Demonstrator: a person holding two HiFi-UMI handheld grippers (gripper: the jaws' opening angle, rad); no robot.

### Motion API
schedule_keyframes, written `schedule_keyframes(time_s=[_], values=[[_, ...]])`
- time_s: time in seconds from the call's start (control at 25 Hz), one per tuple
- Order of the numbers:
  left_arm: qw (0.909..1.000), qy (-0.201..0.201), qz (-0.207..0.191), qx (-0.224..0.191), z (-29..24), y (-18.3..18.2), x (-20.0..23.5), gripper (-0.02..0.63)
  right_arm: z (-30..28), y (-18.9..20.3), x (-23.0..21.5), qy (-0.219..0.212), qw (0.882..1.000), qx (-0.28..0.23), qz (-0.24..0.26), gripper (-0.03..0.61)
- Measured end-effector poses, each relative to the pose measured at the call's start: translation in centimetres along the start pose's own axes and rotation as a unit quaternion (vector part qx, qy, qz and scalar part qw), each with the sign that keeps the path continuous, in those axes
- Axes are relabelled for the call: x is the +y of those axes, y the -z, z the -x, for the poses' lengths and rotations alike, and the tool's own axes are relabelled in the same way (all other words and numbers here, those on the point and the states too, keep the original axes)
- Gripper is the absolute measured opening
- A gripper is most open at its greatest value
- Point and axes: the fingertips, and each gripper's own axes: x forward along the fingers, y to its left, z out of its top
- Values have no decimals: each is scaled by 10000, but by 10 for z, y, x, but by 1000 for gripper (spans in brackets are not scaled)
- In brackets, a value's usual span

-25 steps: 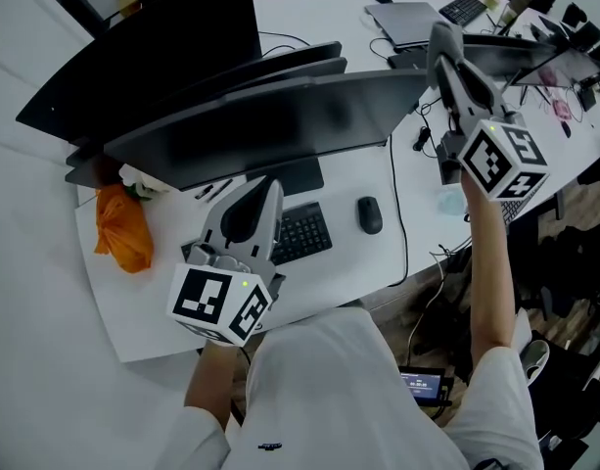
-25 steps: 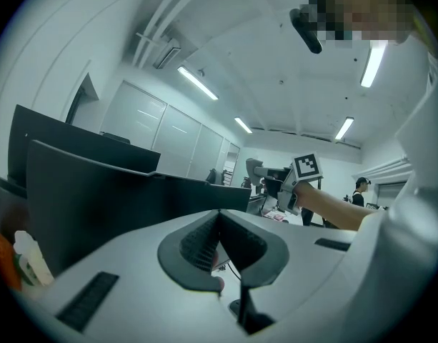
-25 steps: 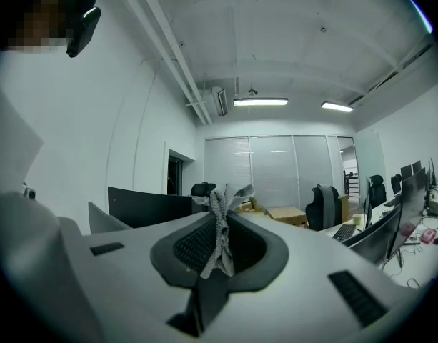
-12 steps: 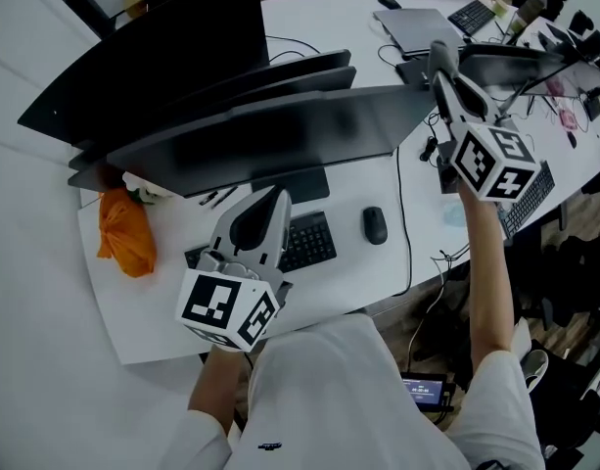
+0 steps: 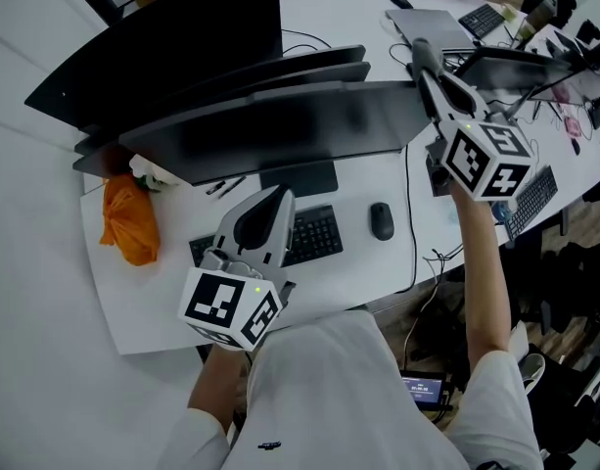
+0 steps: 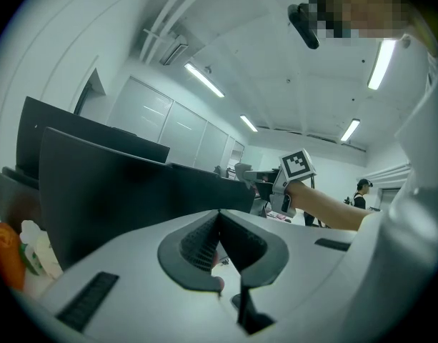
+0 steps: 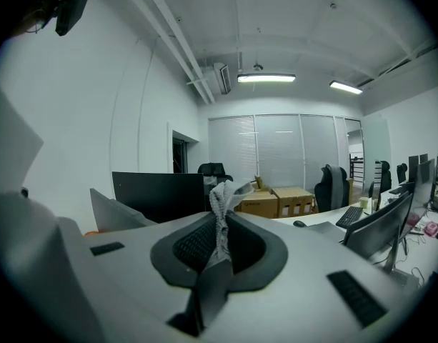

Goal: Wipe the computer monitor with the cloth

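The computer monitor (image 5: 280, 130) is a wide dark screen that leans back over the white desk (image 5: 348, 272), with more dark screens behind it. My right gripper (image 5: 422, 55) is raised at the monitor's top right corner. In the right gripper view, that gripper (image 7: 221, 224) is shut on a grey-white cloth (image 7: 220, 195) that sticks up between its jaws. My left gripper (image 5: 278, 196) hovers low over the keyboard (image 5: 314, 235) in front of the screen. It is shut (image 6: 219, 219) with nothing seen in it. The left gripper view shows the monitor (image 6: 118, 191) straight ahead.
A black mouse (image 5: 381, 220) lies right of the keyboard, with a cable running past it. An orange bag (image 5: 130, 220) sits at the desk's left end. At the back right are a closed laptop (image 5: 432, 23), another keyboard (image 5: 530, 199) and more screens.
My right gripper has moved left and away from me, up to the monitor's top right corner. The left gripper has barely shifted.
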Motion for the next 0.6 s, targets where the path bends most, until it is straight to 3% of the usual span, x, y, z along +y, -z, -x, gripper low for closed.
schedule_keyframes(time_s=[0.6], values=[[9995, -258, 68, -169, 47, 0, 19, 18, -21, -2, 84, -551, 9984, 115, 0, 34]])
